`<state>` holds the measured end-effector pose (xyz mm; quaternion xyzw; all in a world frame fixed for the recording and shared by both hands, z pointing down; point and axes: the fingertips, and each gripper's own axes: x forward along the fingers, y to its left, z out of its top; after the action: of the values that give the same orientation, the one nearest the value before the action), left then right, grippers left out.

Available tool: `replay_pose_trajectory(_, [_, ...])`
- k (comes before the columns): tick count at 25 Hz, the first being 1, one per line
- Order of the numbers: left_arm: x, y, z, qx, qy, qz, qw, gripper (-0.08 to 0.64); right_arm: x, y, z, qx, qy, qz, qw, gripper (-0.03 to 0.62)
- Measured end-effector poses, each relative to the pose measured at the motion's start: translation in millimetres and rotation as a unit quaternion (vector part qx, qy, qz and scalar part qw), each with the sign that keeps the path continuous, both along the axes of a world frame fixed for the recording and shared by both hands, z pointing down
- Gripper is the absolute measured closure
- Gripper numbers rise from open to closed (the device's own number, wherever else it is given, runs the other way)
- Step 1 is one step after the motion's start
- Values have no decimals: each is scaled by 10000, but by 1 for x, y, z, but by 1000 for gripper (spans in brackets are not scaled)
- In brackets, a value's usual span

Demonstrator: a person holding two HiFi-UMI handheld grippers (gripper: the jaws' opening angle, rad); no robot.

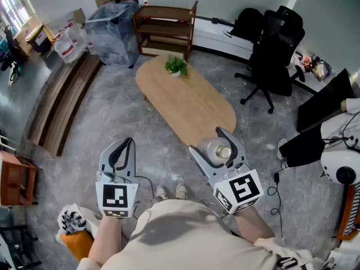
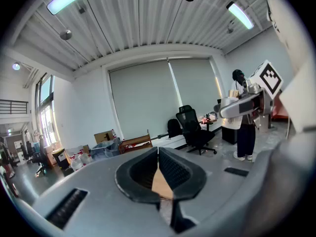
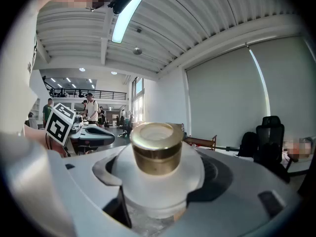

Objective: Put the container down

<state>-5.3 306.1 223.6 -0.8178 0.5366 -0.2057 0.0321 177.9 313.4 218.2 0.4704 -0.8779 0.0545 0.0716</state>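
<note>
Well, the right gripper (image 1: pixel 215 146) was squeezing the white container (image 3: pixel 157 158) by its sides, with its gold cap pointing out past the tips. It hung in the air by the near end of the wooden table (image 1: pixel 191 103) ahead. The left gripper (image 2: pixel 159 177) was pinched closed and empty.

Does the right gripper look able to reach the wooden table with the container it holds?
Probably yes. The right gripper, shut on the container, hangs at the table's near end. That end is bare, the plant stands at the far end, and nothing lies between.
</note>
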Motion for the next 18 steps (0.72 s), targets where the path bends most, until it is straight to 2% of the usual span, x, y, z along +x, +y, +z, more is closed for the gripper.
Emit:
replay_pose_trajectory(6, [5,1,-2,30,-25,7,10000,549,-2,3,-1,89,211,-77,9997,256])
replay_pose_trajectory(12, [8,3,0,-52,100,-19,9999,549,4,3,1,-18,94,-106,9999,256])
replay_pose_trajectory(18, [6,0,8,-95,33,-59,9999,549,7,-2,4,-65,47,-91,9999,256])
